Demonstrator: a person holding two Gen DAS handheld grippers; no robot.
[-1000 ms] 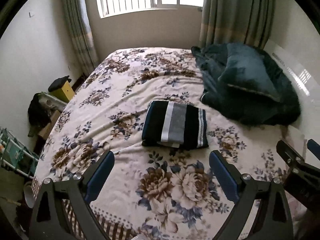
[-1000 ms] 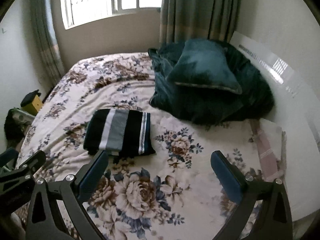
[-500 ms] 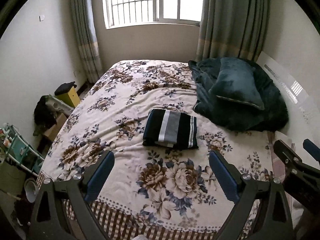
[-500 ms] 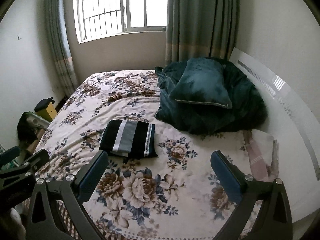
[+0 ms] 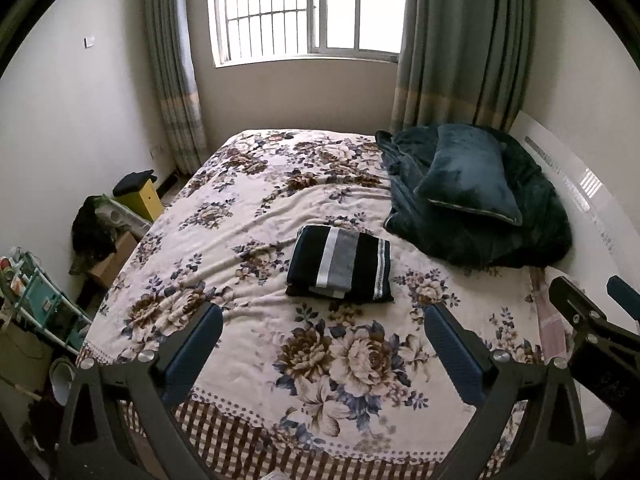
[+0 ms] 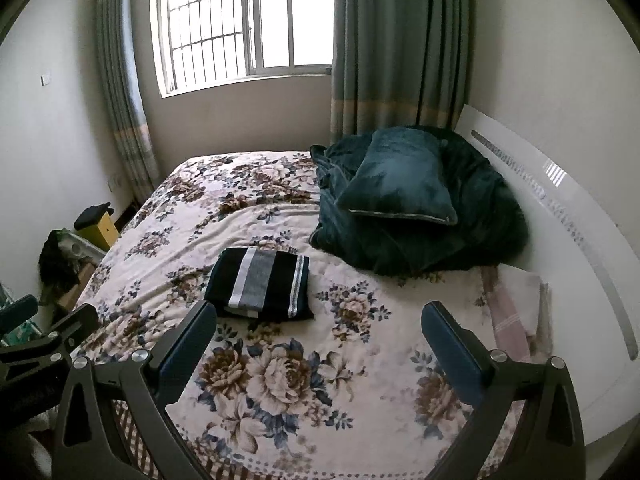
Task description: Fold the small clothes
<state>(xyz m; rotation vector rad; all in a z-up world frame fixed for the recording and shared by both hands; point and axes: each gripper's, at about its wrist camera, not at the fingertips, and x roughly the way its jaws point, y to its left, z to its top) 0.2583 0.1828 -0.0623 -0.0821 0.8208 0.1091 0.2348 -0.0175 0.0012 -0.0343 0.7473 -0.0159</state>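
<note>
The bed (image 5: 320,200) is being shown from its foot end, covered by a cream bedspread (image 5: 248,208) printed with brown and blue flowers and edged with a checked border. A dark teal blanket (image 5: 480,240) is lying bunched at the far right of the bed against the white headboard (image 5: 580,192), and a teal pillow (image 5: 468,176) is resting on top of it. Grey-green curtains (image 5: 460,40) are hanging on both sides of a barred window (image 5: 304,8) behind the bed.

The folded garment (image 5: 340,266), black with white and grey stripes, is lying flat near the middle of the bedspread, well apart from the blanket and touched by neither claw; in the right wrist view the folded garment (image 6: 260,284) is seen left of centre.

The left claw (image 5: 324,336) is being held above the near end of the bed, its blue-padded fingers (image 5: 196,340) spread wide with nothing between them. The right claw (image 6: 320,334) is being held likewise, its fingers (image 6: 448,344) spread wide and gripping nothing. Each claw is partly seen at the edge of the other's view.

A yellow box (image 5: 144,200) with a dark item on it is standing on the floor left of the bed.
</note>
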